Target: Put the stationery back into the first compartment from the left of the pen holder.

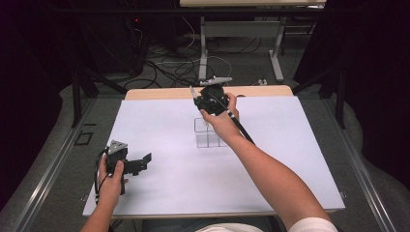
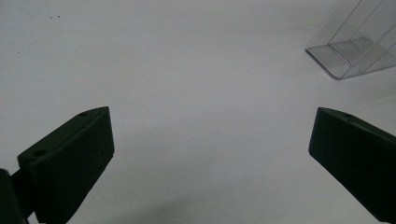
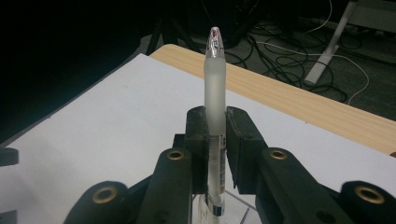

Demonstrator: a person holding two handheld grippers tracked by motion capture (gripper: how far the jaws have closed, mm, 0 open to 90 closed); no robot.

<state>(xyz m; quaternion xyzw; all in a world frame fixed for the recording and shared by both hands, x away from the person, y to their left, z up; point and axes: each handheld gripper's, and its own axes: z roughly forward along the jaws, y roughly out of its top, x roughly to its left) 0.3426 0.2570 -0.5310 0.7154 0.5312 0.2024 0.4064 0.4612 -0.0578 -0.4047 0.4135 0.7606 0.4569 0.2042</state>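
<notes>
**Pen clamped in right gripper above clear organizer**

Pen (image 3: 215,93): frosted translucent barrel, clear tapered tip with a red speck, clear lower section with print. Stands between the jaws of the right gripper (image 3: 215,122), which are closed tight on its barrel; tip pokes out past them. In the high view the right gripper (image 1: 202,103) sits over the table's (image 1: 159,121) far middle, near the wooden far edge, pen (image 1: 193,92) angled up-left. Just below it, a clear plastic organizer (image 1: 207,133) with compartments, partly behind the right hand (image 1: 220,118). Left gripper (image 1: 145,159) near the table's near-left corner, jaws spread wide, nothing between them, well apart from the organizer (image 2: 357,46). Cables on the floor beyond the table.
</notes>
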